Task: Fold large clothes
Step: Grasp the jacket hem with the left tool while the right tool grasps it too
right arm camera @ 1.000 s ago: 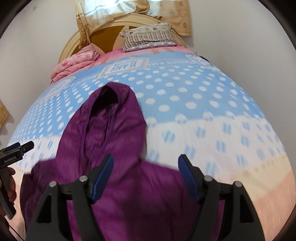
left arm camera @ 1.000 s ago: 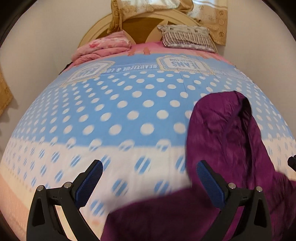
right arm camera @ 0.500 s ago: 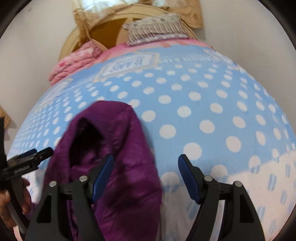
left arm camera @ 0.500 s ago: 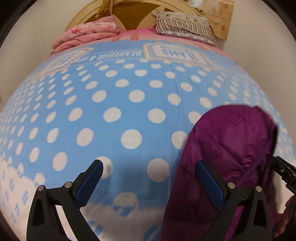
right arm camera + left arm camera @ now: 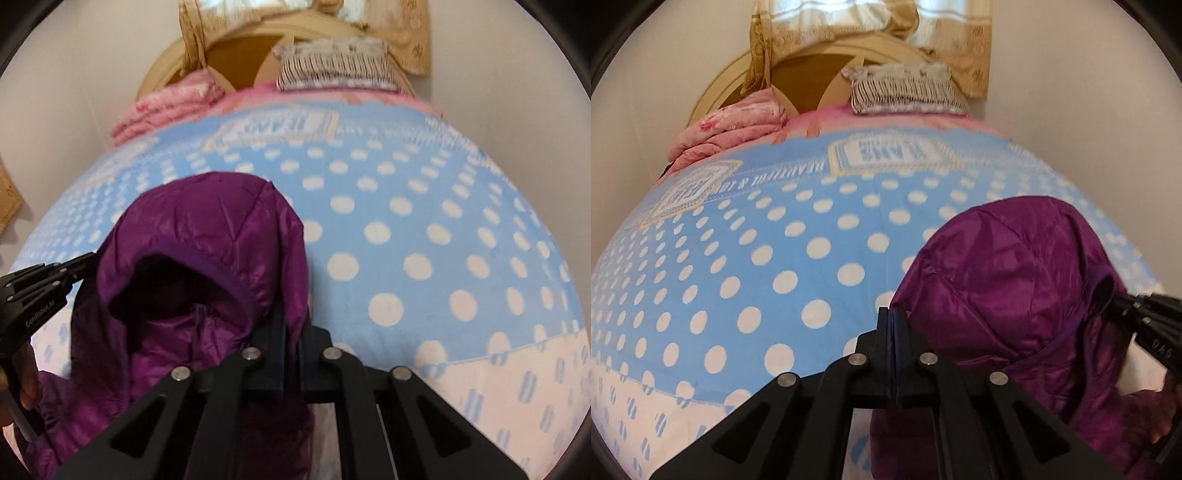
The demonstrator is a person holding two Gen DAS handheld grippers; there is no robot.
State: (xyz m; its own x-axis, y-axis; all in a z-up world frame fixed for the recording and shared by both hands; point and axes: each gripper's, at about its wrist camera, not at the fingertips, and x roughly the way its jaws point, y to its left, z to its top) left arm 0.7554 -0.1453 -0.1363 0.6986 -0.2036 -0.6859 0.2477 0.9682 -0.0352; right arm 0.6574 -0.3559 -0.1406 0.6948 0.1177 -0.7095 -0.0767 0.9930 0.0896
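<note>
1. Left wrist view: the left tongs (image 5: 894, 321) are pressed together, pinching the left edge of the hood of a purple jacket (image 5: 1015, 280).
2. The hood stands puffed up off the bed (image 5: 757, 258), which is covered in a blue spread with white dots; the rest of the jacket trails down toward the near edge.
3. At the right edge of that same view, the right tongs reach in against the far side of the hood, with a hand partly showing below them.
4. Right wrist view: the right tongs (image 5: 291, 332) are closed too, nipping the right rim of the hood, whose dark opening faces this camera.
5. Off to the left there, the left tongs touch the hood's other side.
6. So the hood is held between both tools, roughly in the middle of the bed, nearer the foot than the head.
7. At the far end, a folded pink quilt (image 5: 727, 129) lies on the left and a striped pillow (image 5: 905, 92) on the right, both against a rounded wooden headboard (image 5: 809, 70).
8. Beige curtains (image 5: 871, 22) hang behind the headboard.
</note>
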